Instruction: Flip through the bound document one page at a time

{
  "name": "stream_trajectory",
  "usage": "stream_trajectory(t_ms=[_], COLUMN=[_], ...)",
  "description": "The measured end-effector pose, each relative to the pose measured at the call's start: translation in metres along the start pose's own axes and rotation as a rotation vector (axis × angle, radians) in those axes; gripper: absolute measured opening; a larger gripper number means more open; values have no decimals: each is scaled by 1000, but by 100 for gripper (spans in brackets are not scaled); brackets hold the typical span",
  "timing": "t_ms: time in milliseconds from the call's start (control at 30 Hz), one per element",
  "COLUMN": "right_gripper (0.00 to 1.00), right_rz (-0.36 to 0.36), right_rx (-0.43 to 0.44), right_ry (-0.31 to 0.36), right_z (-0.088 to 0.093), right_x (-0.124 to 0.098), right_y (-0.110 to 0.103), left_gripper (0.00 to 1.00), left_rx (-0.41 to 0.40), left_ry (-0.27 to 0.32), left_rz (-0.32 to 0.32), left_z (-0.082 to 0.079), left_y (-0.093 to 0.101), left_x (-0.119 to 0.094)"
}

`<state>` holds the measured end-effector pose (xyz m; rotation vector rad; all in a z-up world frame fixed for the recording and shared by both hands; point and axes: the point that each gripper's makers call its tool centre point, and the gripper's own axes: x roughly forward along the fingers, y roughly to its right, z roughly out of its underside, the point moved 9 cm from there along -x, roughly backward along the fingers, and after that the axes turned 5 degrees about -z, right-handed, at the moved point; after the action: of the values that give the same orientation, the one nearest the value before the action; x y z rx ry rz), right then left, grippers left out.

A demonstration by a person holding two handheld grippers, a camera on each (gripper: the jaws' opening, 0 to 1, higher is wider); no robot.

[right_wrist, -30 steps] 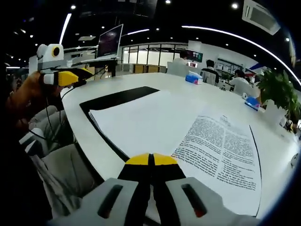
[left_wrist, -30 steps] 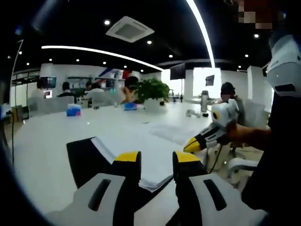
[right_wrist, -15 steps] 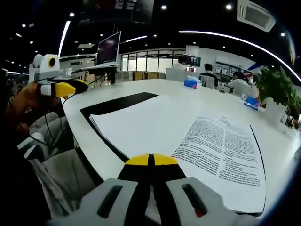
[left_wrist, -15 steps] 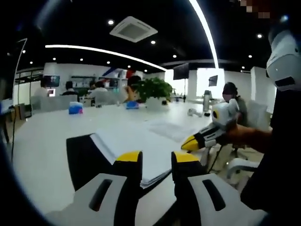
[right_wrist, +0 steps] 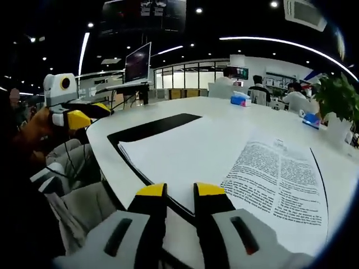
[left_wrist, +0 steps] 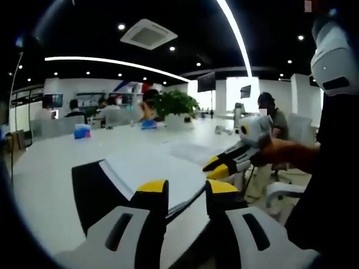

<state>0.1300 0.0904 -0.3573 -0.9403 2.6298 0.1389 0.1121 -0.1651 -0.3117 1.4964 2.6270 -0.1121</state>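
The bound document (left_wrist: 148, 168) lies open on the white table (left_wrist: 50, 185), white pages on a black cover (left_wrist: 92, 193). My left gripper (left_wrist: 186, 190) stands open just before the document's near edge, its jaws apart with nothing between them. From the right comes my right gripper (left_wrist: 213, 167), held by a hand, its yellow-tipped jaws parted. In the right gripper view the document shows a blank left page (right_wrist: 185, 154) and a printed right page (right_wrist: 280, 179). My right gripper (right_wrist: 180, 193) is open at the near page edge. The left gripper (right_wrist: 90, 114) hovers off the table's left.
A potted plant (left_wrist: 174, 106) and a blue box (left_wrist: 82, 132) stand far back on the table, with several seated people behind. A monitor (right_wrist: 137, 61) rises beyond the table edge. A chair (left_wrist: 277, 196) and a person's dark sleeve (left_wrist: 331, 185) are close on the right.
My right gripper was shut in both earlier frames and now has its jaws apart. The left gripper stays open; both views shifted slightly.
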Motion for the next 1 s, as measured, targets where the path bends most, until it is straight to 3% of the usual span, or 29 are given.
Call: stream_trajectory(t_ms=[100,267,400,667,733,867,933,1000], right_gripper=[28,35,47,48,48,47,49,49], right_rz=[-20,-137,-137,-70,-52,53,43,-25], right_rx=[1,149,206,247,254,121,99,135], right_ry=[38,147,227,277,275,118,47,73], right_z=[-5,-14,-20,-16,-13,-2,3,3], right_x=[0,-11,-29,-87,-100,-124,-132,-137], right_y=[-2,-6,1,27,32,41,39,34], left_gripper=[29,29,29,29,29,29,29,29], left_rx=[-8,-20,-31,-9,-7,-3,-2,-1], left_ry=[-11,-24,-15,-6,-1,0,-3,-6], left_rz=[-8,-37,-56,-53,-49,-40,-33,-25], left_z=[5,11,11,1,-2,-3,-4,-4], left_y=[2,2,-1,-1,-1,1,2,3], left_x=[-5,-13,-15,-7,-5,-2,0,3])
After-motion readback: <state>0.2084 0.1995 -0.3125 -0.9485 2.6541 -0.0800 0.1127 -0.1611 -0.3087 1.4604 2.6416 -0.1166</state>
